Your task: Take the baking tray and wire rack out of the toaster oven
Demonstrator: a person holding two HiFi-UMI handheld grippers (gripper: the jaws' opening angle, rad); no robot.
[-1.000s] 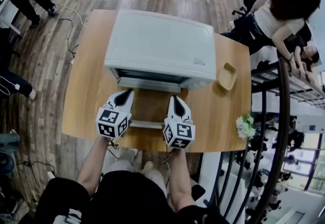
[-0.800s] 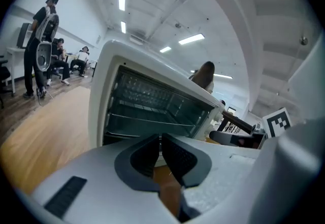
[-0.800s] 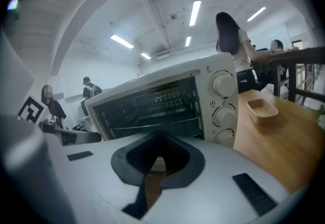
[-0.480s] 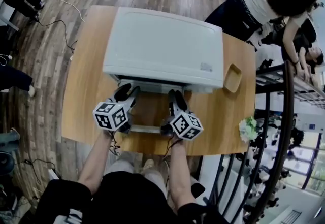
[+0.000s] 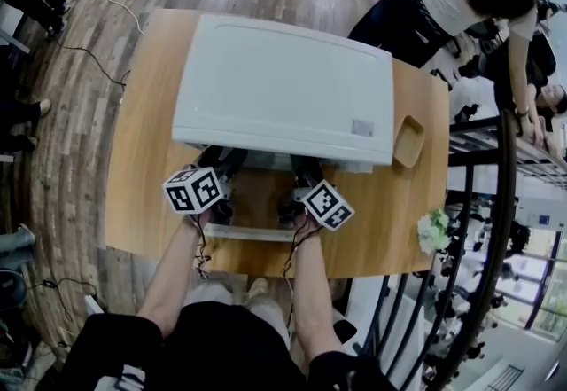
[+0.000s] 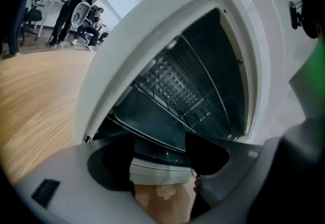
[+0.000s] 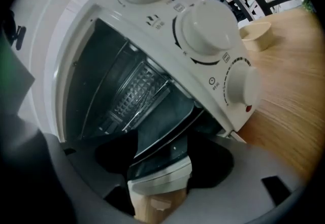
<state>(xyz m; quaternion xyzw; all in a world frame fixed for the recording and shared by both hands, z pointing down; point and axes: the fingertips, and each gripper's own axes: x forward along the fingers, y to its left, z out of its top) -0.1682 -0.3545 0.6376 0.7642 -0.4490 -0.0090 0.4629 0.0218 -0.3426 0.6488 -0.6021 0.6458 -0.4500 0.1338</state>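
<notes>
The white toaster oven (image 5: pixel 283 88) stands on the wooden table (image 5: pixel 142 159) with its door (image 5: pixel 252 203) folded down toward me. Inside, a dark baking tray (image 6: pixel 147 121) sits low with the wire rack (image 6: pixel 175 83) above it; the right gripper view shows the same tray (image 7: pixel 162 121) and rack (image 7: pixel 134 91). My left gripper (image 5: pixel 220 181) and right gripper (image 5: pixel 299 185) hover over the door at the oven's mouth. Both have just been opening and stand open. Between the jaws of the left gripper (image 6: pixel 160 159) and of the right gripper (image 7: pixel 162 159) lie only the door's white frame and the tray's front edge, beyond the pads and ungripped.
The oven's three knobs (image 7: pixel 205 27) are on its right side. A small beige dish (image 5: pixel 407 139) lies right of the oven, and white flowers (image 5: pixel 431 225) sit at the table's right front corner. People stand at the far right, by a black railing (image 5: pixel 496 203).
Both grippers moved forward and down to the oven's mouth, rolled at the wrist, and went from shut to open.
</notes>
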